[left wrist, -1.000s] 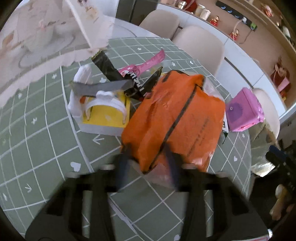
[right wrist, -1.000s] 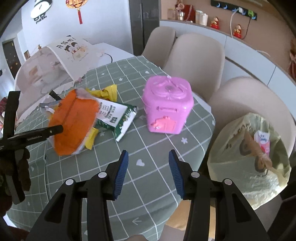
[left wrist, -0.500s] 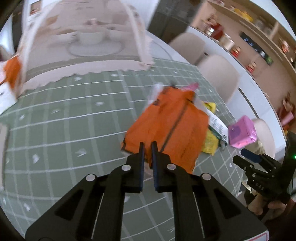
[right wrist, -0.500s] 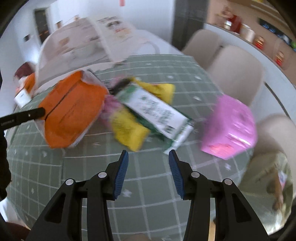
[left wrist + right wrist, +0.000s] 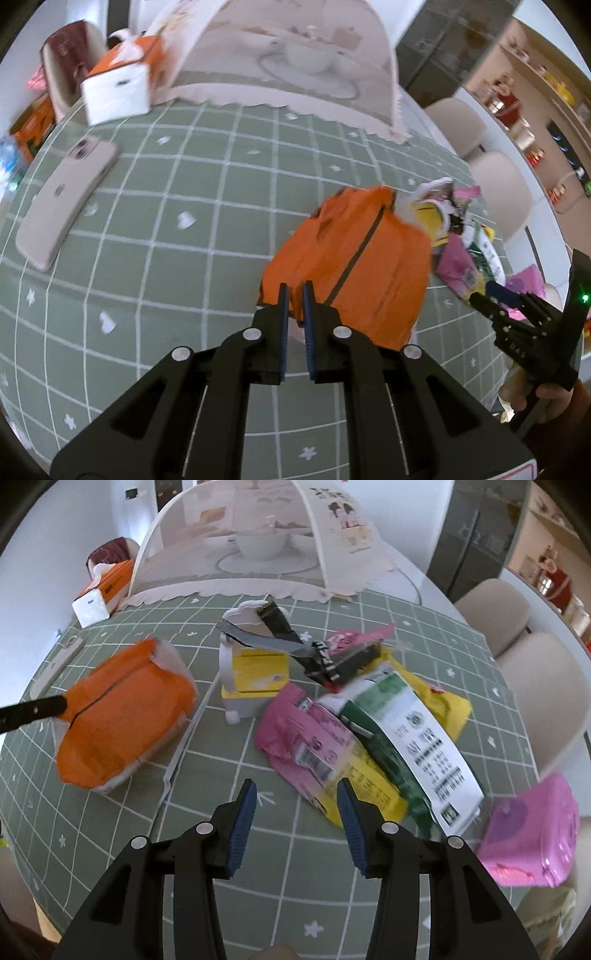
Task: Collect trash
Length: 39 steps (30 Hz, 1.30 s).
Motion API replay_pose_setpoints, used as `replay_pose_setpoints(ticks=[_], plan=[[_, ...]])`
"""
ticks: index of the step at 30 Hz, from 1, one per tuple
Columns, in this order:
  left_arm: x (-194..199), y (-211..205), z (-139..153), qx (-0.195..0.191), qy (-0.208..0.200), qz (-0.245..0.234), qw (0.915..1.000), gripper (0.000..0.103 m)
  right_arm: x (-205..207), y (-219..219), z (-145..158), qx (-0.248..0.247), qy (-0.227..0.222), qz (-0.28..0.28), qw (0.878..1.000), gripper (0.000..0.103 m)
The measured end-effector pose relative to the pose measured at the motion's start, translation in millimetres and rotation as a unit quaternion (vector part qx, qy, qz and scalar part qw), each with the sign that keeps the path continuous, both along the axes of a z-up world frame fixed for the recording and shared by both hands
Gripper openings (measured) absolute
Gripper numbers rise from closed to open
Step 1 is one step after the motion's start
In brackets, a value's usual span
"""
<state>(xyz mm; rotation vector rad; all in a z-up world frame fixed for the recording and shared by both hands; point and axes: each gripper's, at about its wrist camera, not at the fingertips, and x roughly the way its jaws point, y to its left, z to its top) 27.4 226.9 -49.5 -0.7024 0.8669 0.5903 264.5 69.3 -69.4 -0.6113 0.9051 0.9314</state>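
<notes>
Left hand-held gripper [image 5: 294, 291] has its blue-padded jaws pressed nearly together on the near edge of a crinkled orange plastic wrapper [image 5: 354, 266] with a dark seam down its middle, which lies on the tabletop [image 5: 166, 258], covered in a sage-green cloth with a white grid. Right hand-held gripper [image 5: 295, 794] stands with its jaws well apart and nothing between them, hovering over bare cloth just short of a pile of litter: a pink and yellow snack packet [image 5: 314, 746], a green and white printed packet [image 5: 417, 738] lying across a yellow wrapper [image 5: 448, 705], a black strip wrapper [image 5: 314, 653], and a white carton with a yellow label [image 5: 255, 672]. To the right of that pile sits a bright pink plastic box [image 5: 532, 830]. Farther back stand a pale mesh food cover [image 5: 258, 539] over dishes and an orange and white tissue box [image 5: 99, 594]; a beige phone [image 5: 66, 199] lies face down near the left edge
</notes>
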Motion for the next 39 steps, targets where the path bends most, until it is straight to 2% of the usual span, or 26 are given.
replay_pose_setpoints(ticks=[2, 4, 7, 8, 10, 12, 15, 18, 23, 25, 29, 33, 34, 36, 39], plan=[[-4.9, 1.2, -3.3, -0.003, 0.002, 0.009, 1.0000, 0.007, 3.6, 1.3, 0.7, 0.002, -0.003, 0.012, 1.000, 0.043], [-6.7, 1.1, -4.9, -0.004, 0.001, 0.015, 0.9999, 0.007, 11.9, -4.3, 6.7, 0.026, -0.001, 0.020, 0.999, 0.043], [-6.4, 2.3, -7.0, -0.015, -0.007, 0.014, 0.9998, 0.007, 33.6, -19.4, 14.3, 0.073, 0.041, 0.008, 0.996, 0.043], [-4.9, 3.4, -7.1, -0.019, -0.013, 0.013, 0.9996, 0.007, 38.9, -22.0, 13.5, 0.074, 0.048, 0.001, 0.996, 0.043], [-3.6, 4.8, -6.8, -0.026, -0.027, 0.009, 0.9993, 0.011, 48.4, -25.2, 8.7, 0.064, 0.055, -0.003, 0.996, 0.043], [-2.0, 7.2, -6.8, -0.032, -0.037, 0.005, 0.9988, 0.025, 52.0, -24.0, 1.9, 0.051, 0.055, -0.002, 0.997, 0.043], [-2.4, 7.8, -4.9, -0.035, -0.049, -0.004, 0.9982, 0.030, 52.6, -18.9, -10.9, 0.036, 0.061, 0.008, 0.997, 0.043], [-4.9, 8.9, -1.2, -0.033, -0.055, -0.012, 0.9979, 0.034, 48.3, -10.6, -16.5, 0.026, 0.044, 0.021, 0.998, 0.043], [-12.6, 16.9, 9.9, -0.015, -0.057, -0.018, 0.9981, 0.042, 45.7, 2.7, -2.2, 0.059, 0.022, 0.054, 0.997, 0.043], [-10.6, 22.7, 11.1, -0.014, -0.054, -0.024, 0.9982, 0.044, 51.4, 11.9, -8.6, 0.049, 0.033, 0.067, 0.996, 0.043], [5.8, 32.8, 8.9, -0.021, -0.046, -0.055, 0.9972, 0.045, 61.4, 13.6, -24.6, 0.033, 0.096, 0.060, 0.993, 0.043], [31.4, 32.4, 4.3, -0.011, -0.027, -0.097, 0.9948, 0.045, 40.2, 2.0, -26.6, 0.012, 0.073, 0.057, 0.996, 0.043], [35.6, 32.5, 3.1, -0.009, -0.024, -0.103, 0.9943, 0.045, 32.8, -1.6, -27.7, 0.002, 0.060, 0.053, 0.997, 0.040], [44.7, 31.9, 0.3, -0.008, -0.018, -0.114, 0.9933, 0.045, 26.5, -10.8, -23.3, 0.013, 0.056, 0.035, 0.998, 0.023], [52.9, 32.2, 0.0, 0.004, -0.009, -0.128, 0.9918, 0.045, 20.6, -26.7, -5.4, 0.046, 0.054, -0.011, 0.997, 0.016]])
